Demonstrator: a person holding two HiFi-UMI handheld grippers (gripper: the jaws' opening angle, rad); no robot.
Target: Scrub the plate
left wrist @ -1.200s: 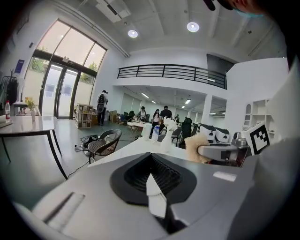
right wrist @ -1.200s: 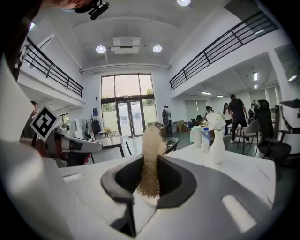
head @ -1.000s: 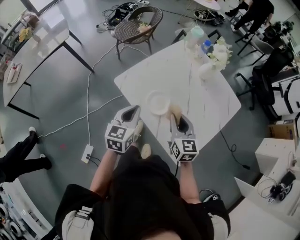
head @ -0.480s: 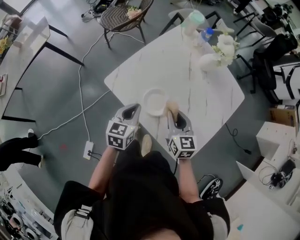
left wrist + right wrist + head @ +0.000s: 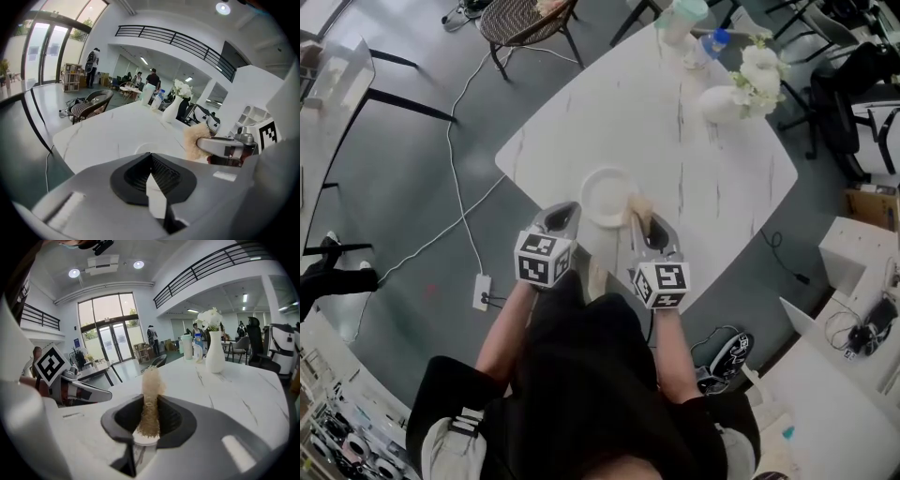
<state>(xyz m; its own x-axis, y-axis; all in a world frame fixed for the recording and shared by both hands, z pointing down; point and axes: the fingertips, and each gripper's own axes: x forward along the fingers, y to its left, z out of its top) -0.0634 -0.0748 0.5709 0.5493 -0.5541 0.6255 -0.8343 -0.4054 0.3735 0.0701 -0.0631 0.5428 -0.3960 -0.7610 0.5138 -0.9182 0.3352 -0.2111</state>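
A white plate point(image 5: 607, 197) lies near the front edge of the white marble table point(image 5: 675, 141). My left gripper point(image 5: 563, 210) is shut with nothing between its jaws, and its tip is just left of the plate. The left gripper view shows the shut left gripper point(image 5: 151, 159) with the plate's rim point(image 5: 143, 147) beyond it. My right gripper point(image 5: 647, 228) is shut on a tan sponge point(image 5: 640, 207) that stands at the plate's right rim. In the right gripper view the sponge point(image 5: 151, 394) sticks up out of the right gripper point(image 5: 150, 416).
A white vase of flowers point(image 5: 724, 101), a bottle point(image 5: 712, 42) and a pale green container point(image 5: 680, 14) stand at the table's far side. A wicker chair point(image 5: 520, 19) is beyond the table. A cable and power strip point(image 5: 483, 291) lie on the floor at left.
The person has stepped closer to the table. Both grippers have come forward with them and now flank the plate. The sponge stays in the right gripper.
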